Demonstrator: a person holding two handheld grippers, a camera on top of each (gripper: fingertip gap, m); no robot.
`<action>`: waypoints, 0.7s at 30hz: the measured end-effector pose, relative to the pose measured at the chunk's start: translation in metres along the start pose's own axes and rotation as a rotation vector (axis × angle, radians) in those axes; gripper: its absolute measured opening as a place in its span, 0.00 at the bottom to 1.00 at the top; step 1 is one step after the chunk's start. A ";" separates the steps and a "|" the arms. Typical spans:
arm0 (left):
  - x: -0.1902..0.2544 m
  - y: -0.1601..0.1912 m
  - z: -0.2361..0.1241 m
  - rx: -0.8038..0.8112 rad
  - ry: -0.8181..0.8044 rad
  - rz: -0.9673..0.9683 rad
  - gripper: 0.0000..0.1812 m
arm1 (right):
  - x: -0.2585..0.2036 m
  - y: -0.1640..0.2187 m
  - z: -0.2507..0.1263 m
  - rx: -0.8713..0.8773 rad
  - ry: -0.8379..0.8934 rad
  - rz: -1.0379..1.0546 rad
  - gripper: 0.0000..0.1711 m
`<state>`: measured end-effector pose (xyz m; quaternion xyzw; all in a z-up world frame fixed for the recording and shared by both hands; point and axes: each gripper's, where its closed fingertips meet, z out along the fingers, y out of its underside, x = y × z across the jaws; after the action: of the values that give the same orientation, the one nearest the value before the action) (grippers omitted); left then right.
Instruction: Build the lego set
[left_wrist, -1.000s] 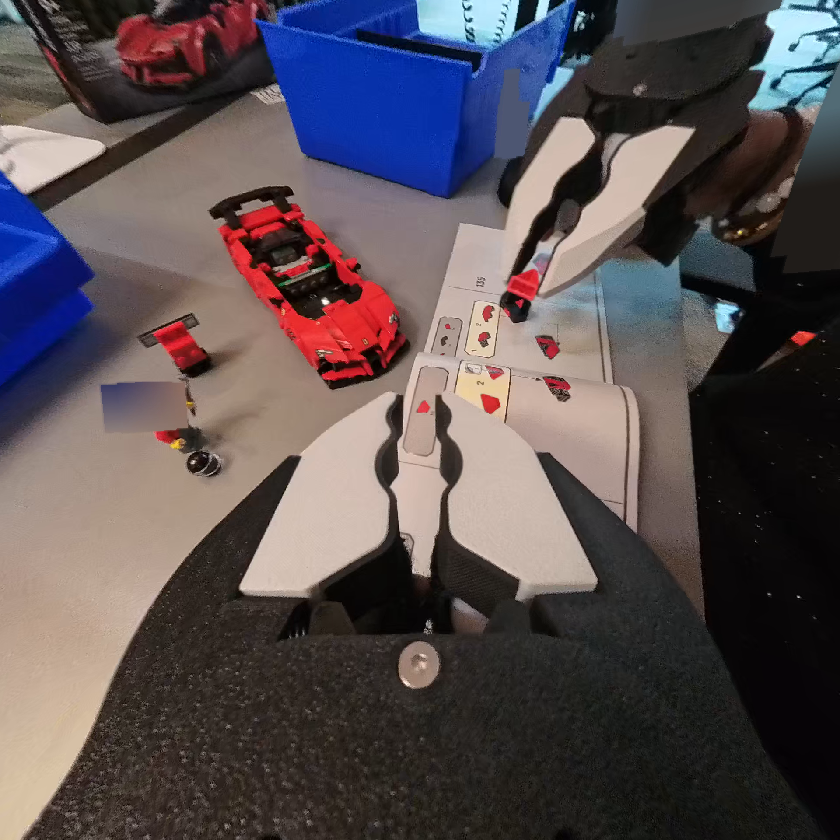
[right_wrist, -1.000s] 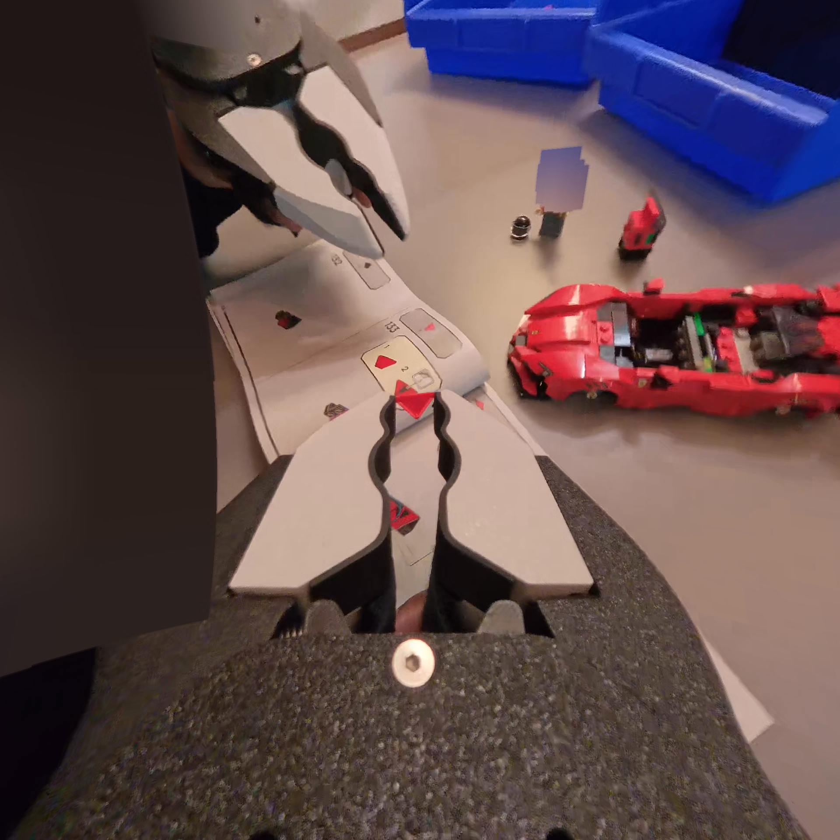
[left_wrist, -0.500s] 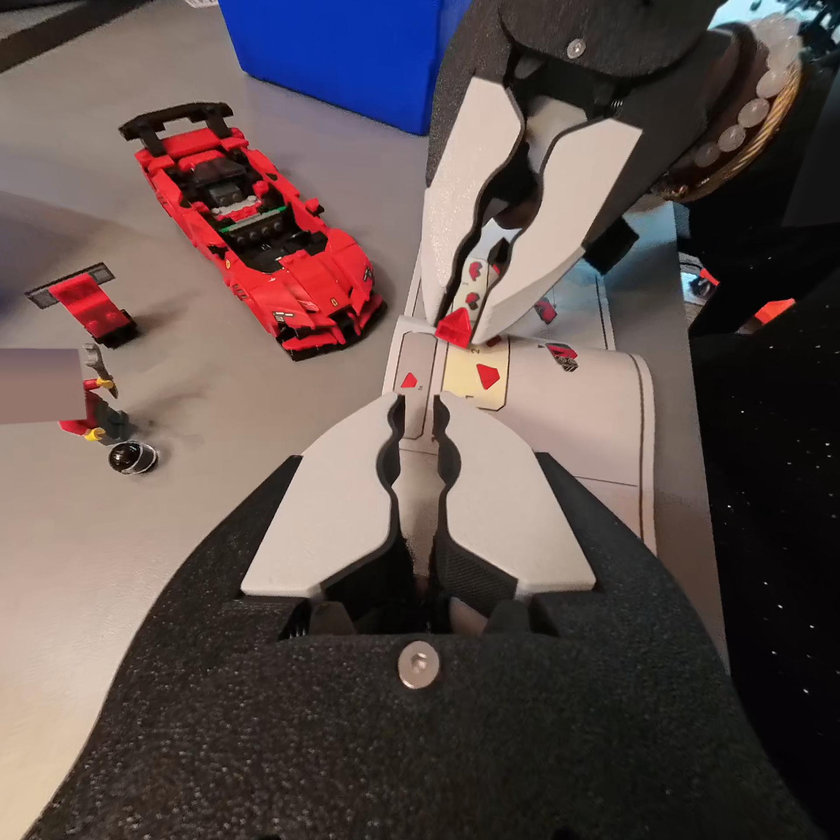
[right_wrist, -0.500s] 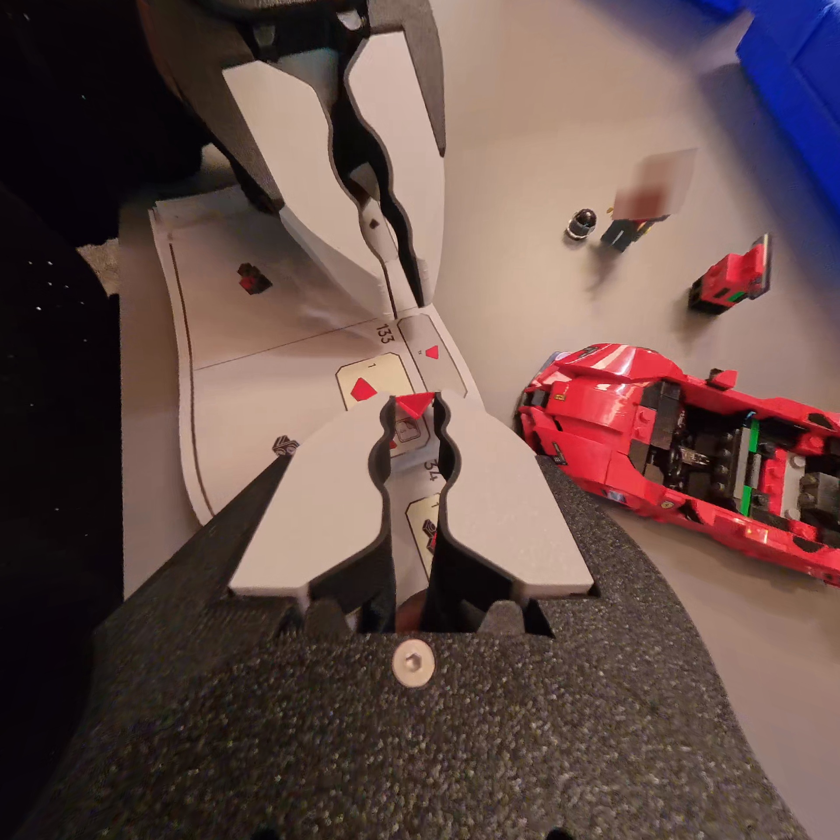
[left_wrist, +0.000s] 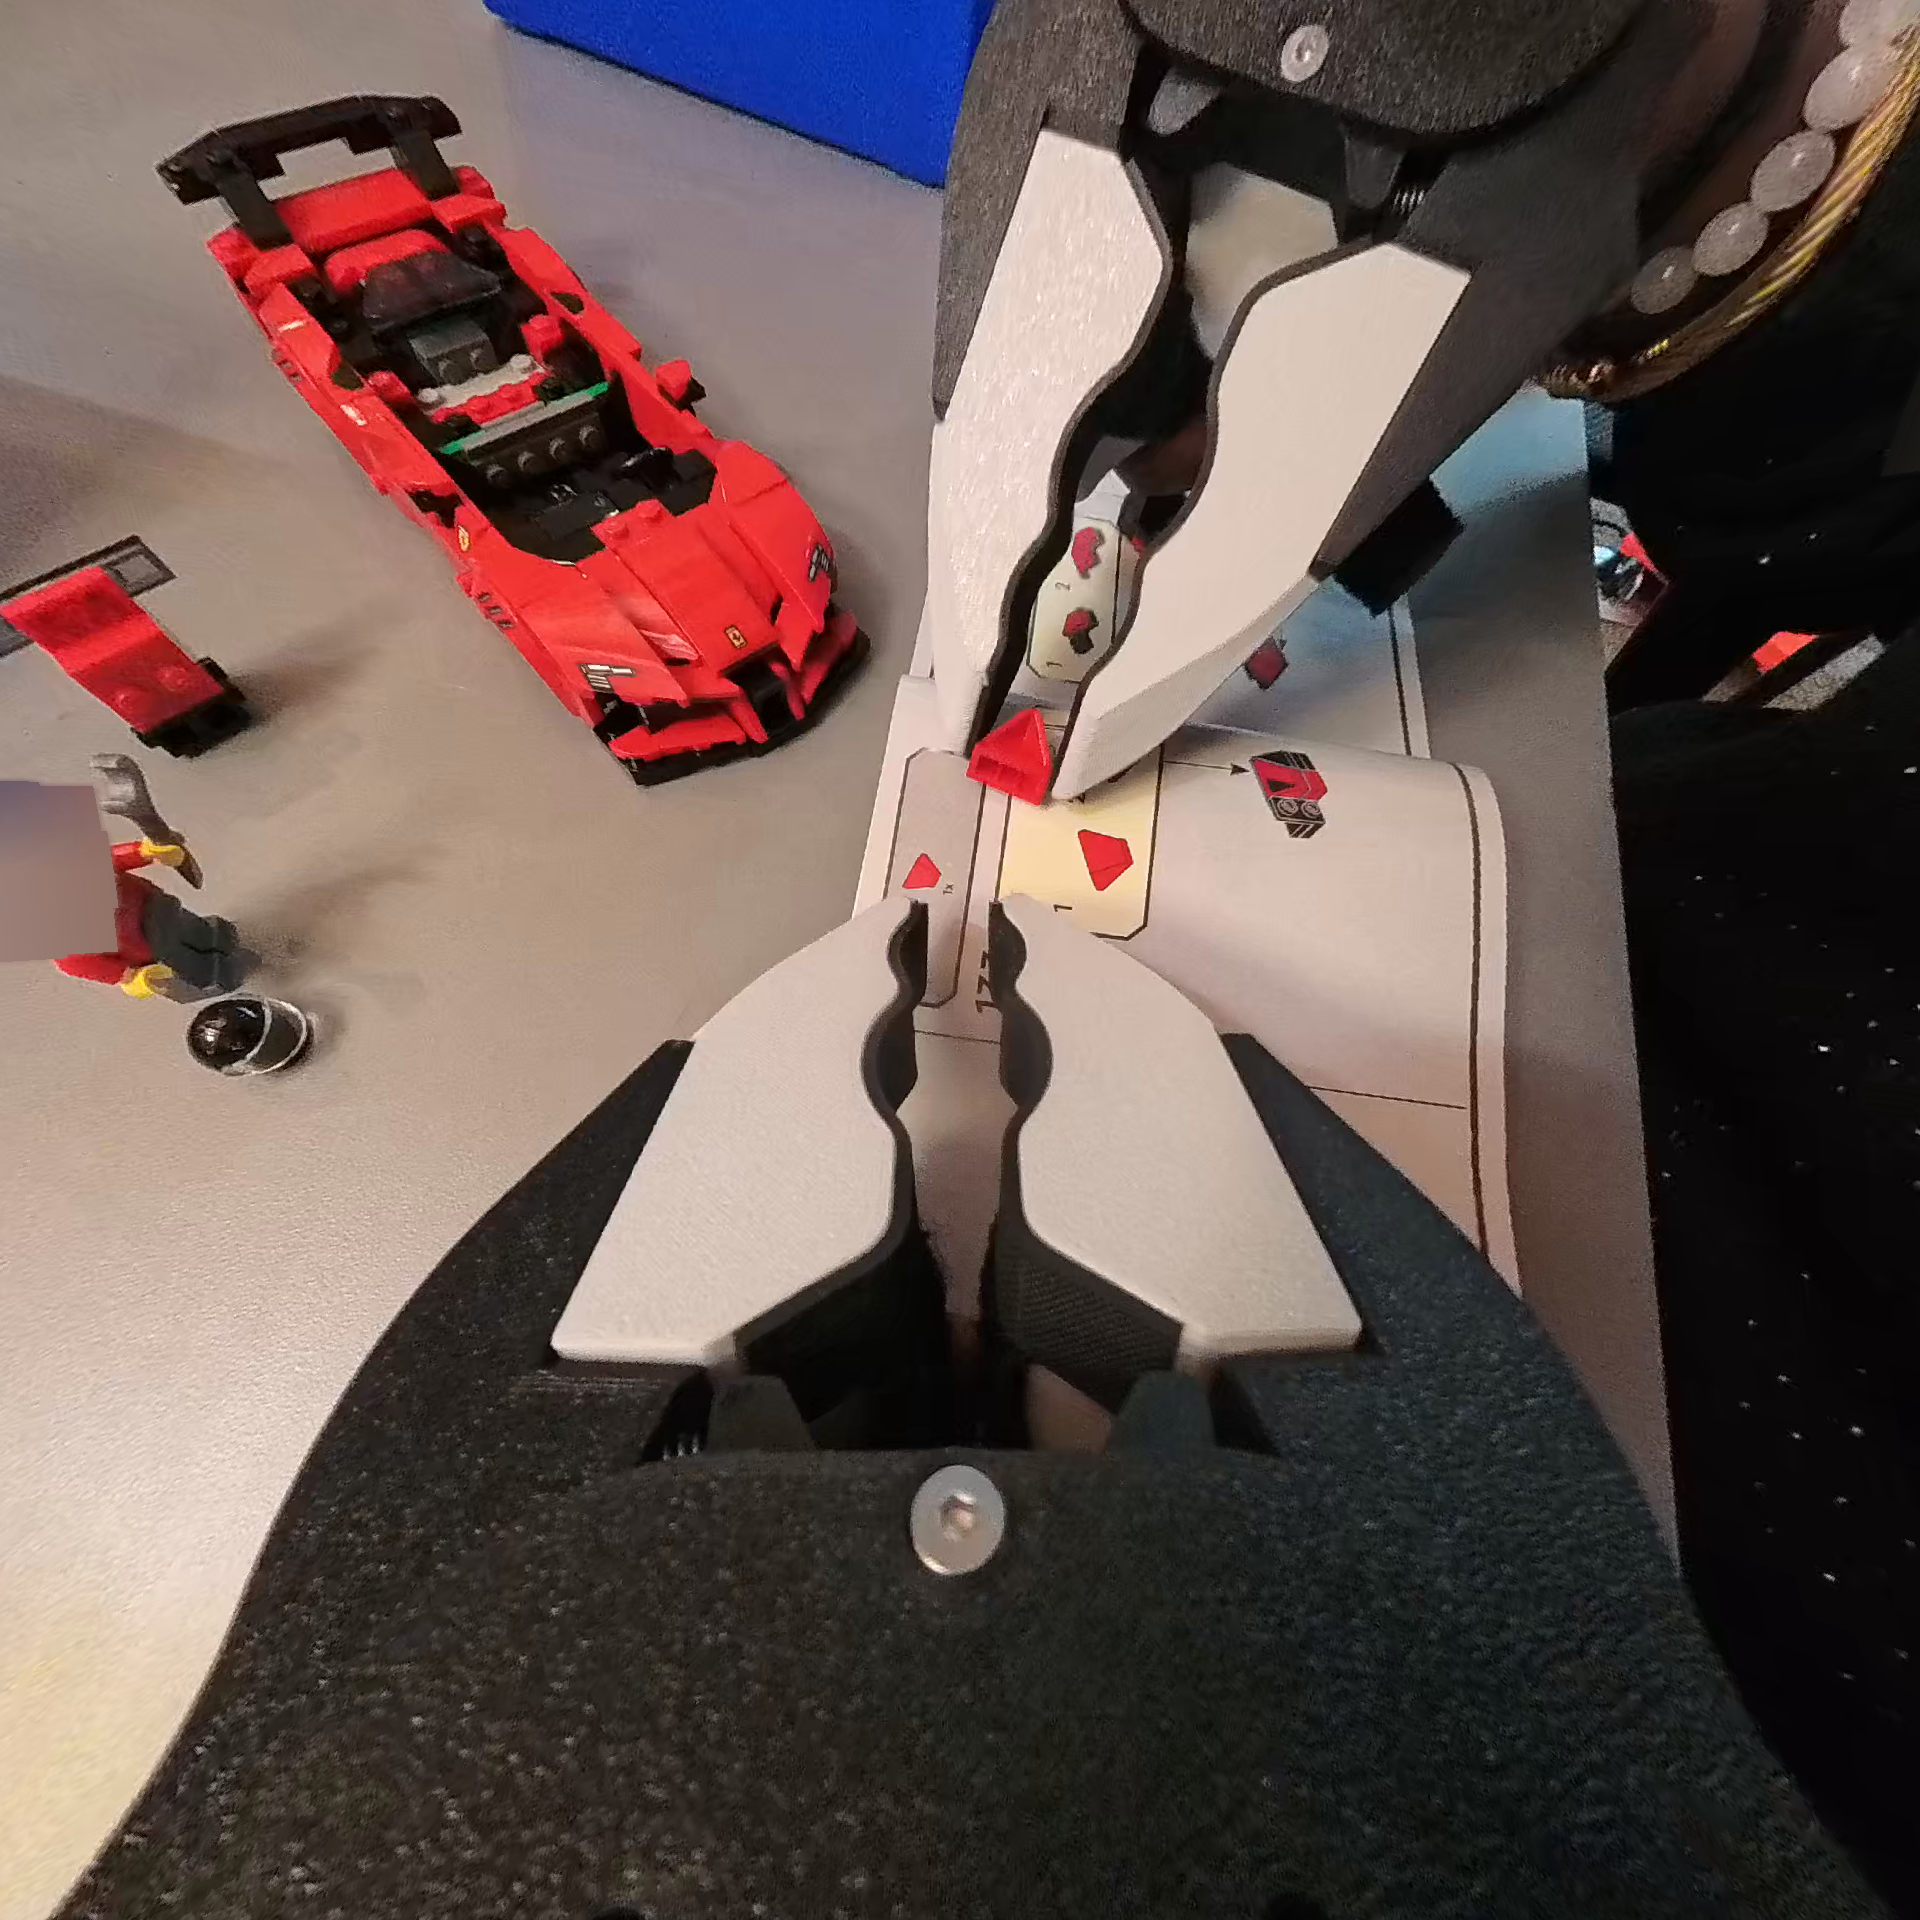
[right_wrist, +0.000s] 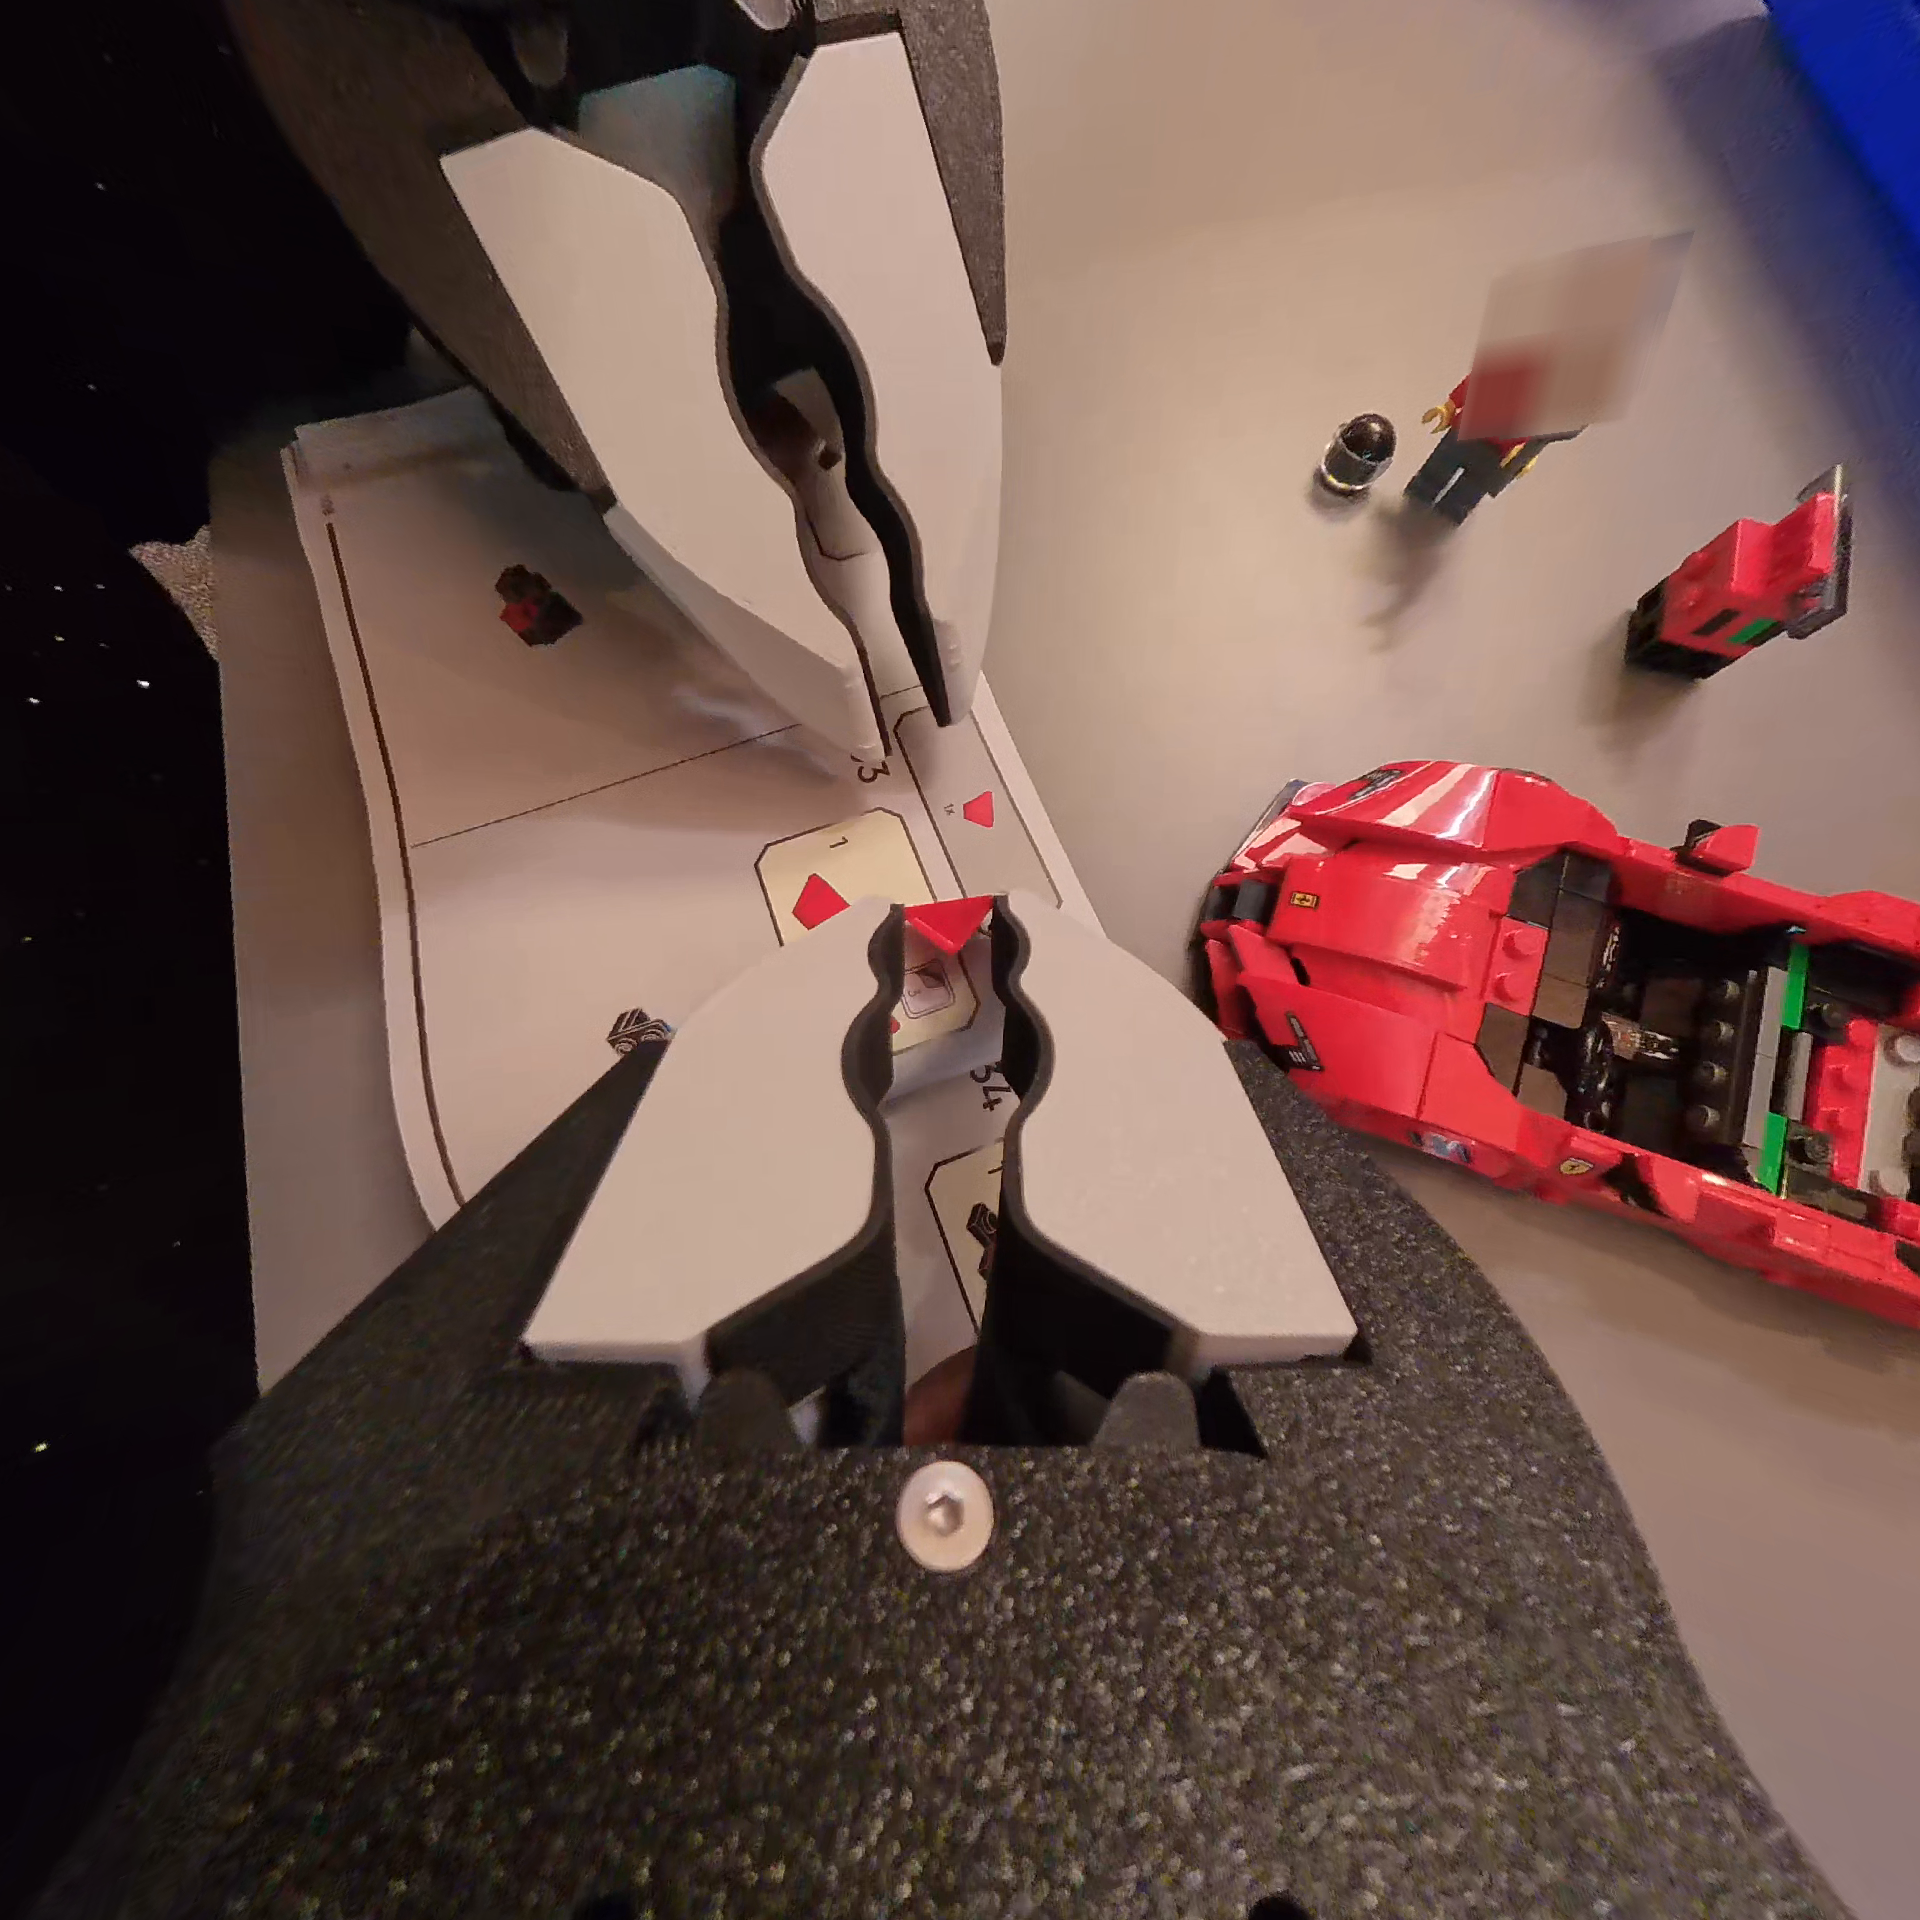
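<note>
My right gripper (right_wrist: 945, 920) is shut on a small red wedge-shaped brick (right_wrist: 945, 923) at its fingertips. In the left wrist view it (left_wrist: 1013, 764) comes in from above and holds the brick (left_wrist: 1010, 758) just over the fold of the open instruction booklet (left_wrist: 1299, 935). My left gripper (left_wrist: 954, 914) has its jaws nearly together with nothing between them. It points at the booklet a short way from the brick, and in the right wrist view it (right_wrist: 912, 732) hovers over the page (right_wrist: 582, 831). The red lego car (left_wrist: 520, 457) stands on the grey table left of the booklet.
A small red and black sub-assembly (left_wrist: 114, 655), a minifigure (left_wrist: 156, 914) and a black helmet (left_wrist: 244, 1034) lie left of the car. A blue bin (left_wrist: 779, 73) stands behind it. The table's edge and a dark sleeve are to the right of the booklet. The black helmet (left_wrist: 244, 1034) lies around 11 cm away from my left fingertips. It turns up in the right wrist view (right_wrist: 1359, 438) as well.
The right gripper has come down and nearer with the red brick, to the booklet's fold. The left gripper has moved closer to it over the page. The car has not moved.
</note>
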<state>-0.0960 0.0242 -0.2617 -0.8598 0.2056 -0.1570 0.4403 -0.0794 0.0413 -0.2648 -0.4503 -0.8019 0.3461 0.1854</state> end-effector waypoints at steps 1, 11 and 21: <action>0.000 0.001 0.000 -0.006 -0.002 0.002 0.06 | 0.000 0.000 0.001 -0.002 0.000 -0.002 0.09; 0.000 0.002 0.002 -0.019 -0.001 0.004 0.06 | 0.002 0.001 -0.003 0.008 -0.002 0.042 0.09; 0.001 -0.028 -0.018 0.216 0.043 -0.138 0.04 | 0.001 -0.023 -0.005 -0.039 0.129 -0.163 0.09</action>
<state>-0.0977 0.0262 -0.2284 -0.8158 0.1375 -0.2266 0.5141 -0.0901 0.0359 -0.2445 -0.4083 -0.8290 0.2844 0.2554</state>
